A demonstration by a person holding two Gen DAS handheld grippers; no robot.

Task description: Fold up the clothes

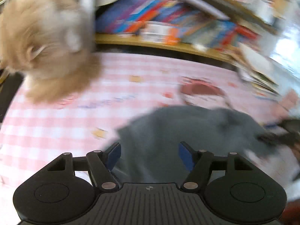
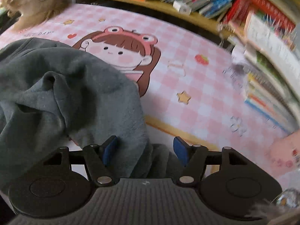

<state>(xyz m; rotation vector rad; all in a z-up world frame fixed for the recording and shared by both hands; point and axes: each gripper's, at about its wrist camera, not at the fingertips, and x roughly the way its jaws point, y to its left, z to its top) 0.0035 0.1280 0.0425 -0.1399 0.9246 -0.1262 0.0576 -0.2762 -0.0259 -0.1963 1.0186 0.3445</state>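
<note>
Bookshelves (image 2: 215, 1) full of colourful books run behind the desk (image 2: 202, 97), which is covered by a pink checked mat with a cartoon child in a frog hat. A fluffy beige toy (image 2: 31, 1) sits at the far left corner, well beyond both claws.

One dark grey garment (image 2: 61, 86) lies on the desk as a rumpled heap with deep creases and a raised fold. It is not flat, and no neat edges show. From the right claw (image 2: 145, 150) the cloth spreads ahead and to the left, and one flap hangs down between its blue pads; the jaws stand wide apart and hold nothing. From the left claw (image 1: 150, 156) the same garment (image 1: 187, 129) lies just ahead and to the right, partly between its fingers, and here too the jaws are open and grip nothing. The left view is blurred, so I cannot read seams or corners there. A dark shape at the right edge of that view is probably the other claw.

My judgement: the garment is bunched and both claws are free above it. This fits the spreading stage, but it could also be a regrasp between two folds; the pictures do not settle it.

The next grasp needs a clear edge or corner — a thin single layer, not the thick bunch. The soft knit will sag and drag on the mat, so the two claws should pinch well apart from each other.
</note>
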